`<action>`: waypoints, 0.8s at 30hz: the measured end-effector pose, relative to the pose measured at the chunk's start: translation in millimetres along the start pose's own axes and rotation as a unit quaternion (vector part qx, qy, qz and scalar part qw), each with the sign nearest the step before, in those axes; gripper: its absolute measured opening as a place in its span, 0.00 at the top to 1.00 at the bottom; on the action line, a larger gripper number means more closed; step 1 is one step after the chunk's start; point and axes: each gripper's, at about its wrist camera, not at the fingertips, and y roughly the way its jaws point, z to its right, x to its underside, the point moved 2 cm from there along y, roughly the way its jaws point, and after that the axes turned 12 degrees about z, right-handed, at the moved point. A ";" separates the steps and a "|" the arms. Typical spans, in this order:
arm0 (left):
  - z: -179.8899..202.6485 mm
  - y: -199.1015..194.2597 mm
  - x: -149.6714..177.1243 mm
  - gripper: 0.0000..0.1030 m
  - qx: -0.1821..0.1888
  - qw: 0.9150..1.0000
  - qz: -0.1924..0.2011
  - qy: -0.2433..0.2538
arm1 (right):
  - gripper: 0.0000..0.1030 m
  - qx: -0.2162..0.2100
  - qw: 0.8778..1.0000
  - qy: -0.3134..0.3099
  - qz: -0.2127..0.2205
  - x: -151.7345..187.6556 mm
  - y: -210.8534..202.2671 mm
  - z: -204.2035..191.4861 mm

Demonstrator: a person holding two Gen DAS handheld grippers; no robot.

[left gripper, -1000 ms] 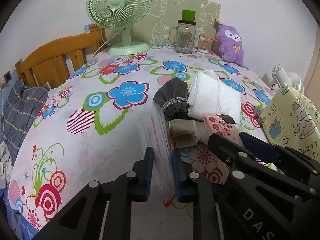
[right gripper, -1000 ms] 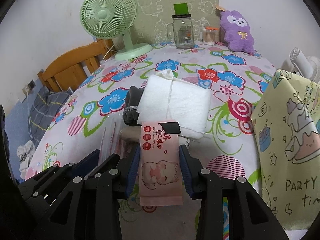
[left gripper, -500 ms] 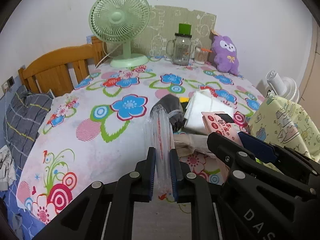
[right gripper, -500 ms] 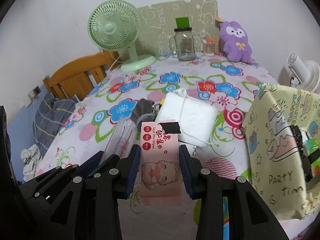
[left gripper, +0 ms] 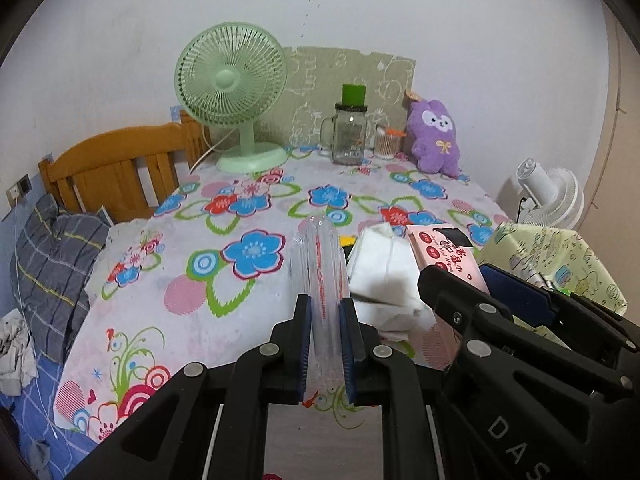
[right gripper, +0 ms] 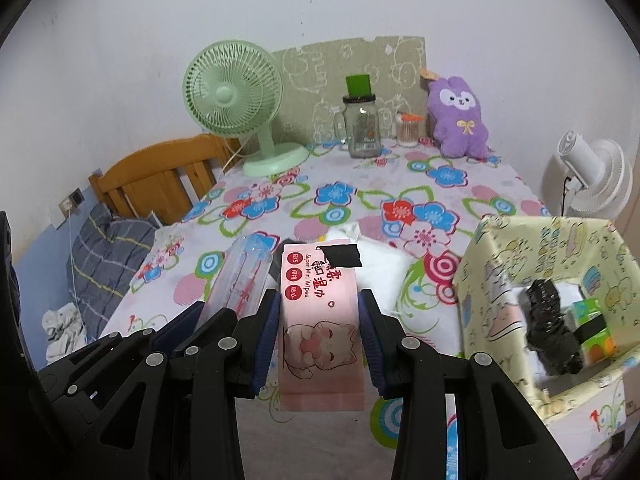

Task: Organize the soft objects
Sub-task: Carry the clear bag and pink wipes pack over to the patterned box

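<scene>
The left gripper [left gripper: 325,344] is clamped tight on a clear plastic pack [left gripper: 318,268] with red print, probably straws or swabs, held above the flowered table [left gripper: 168,264]. Beside it, the right gripper [right gripper: 319,344] pinches a pink wipes pack [right gripper: 320,320] between its pads. A white pouch [left gripper: 384,268] lies on the cloth just beyond. The yellow box [right gripper: 492,280] stands to the right, with dark and green items inside.

Bench [left gripper: 192,280] cloth: white, printed with blue, red and pink flowers and green leaves. Fan [left gripper: 230,80]: pale green. Plush [left gripper: 436,136]: purple, yellow bow. Wipes [right gripper: 320,320]: pink, cat print, red text. Box [right gripper: 500,264]: pale yellow, cartoon print. Fingers [right gripper: 266,336]: black, blue pads. Jar [left gripper: 349,136]: clear, green lid.
</scene>
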 end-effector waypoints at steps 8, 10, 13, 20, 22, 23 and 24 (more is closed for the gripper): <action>10.5 -12.5 -17.6 0.89 0.012 1.000 0.021 0.006 | 0.58 0.012 1.000 0.002 0.022 -18.4 -19.7 7.2; 13.6 -15.1 -20.9 0.89 0.014 1.000 0.026 0.008 | 0.58 0.015 1.000 0.002 0.028 -22.5 -24.6 9.8; 19.4 -19.4 -26.5 0.89 0.017 0.999 0.033 0.011 | 0.58 0.017 0.999 0.003 0.035 -28.0 -31.0 14.0; 34.0 -25.6 -35.6 0.89 0.026 0.999 0.043 0.016 | 0.58 0.023 0.999 0.007 0.048 -37.9 -42.9 24.0; 38.0 -27.0 -37.1 0.89 0.030 0.998 0.045 0.016 | 0.58 0.025 0.998 0.008 0.052 -40.2 -46.4 27.9; 40.6 -27.6 -38.0 0.89 0.033 0.998 0.046 0.017 | 0.58 0.026 0.998 0.008 0.053 -40.9 -47.5 29.6; 42.7 -28.1 -38.4 0.89 0.035 0.998 0.047 0.017 | 0.58 0.028 0.998 0.009 0.056 -41.9 -49.4 31.8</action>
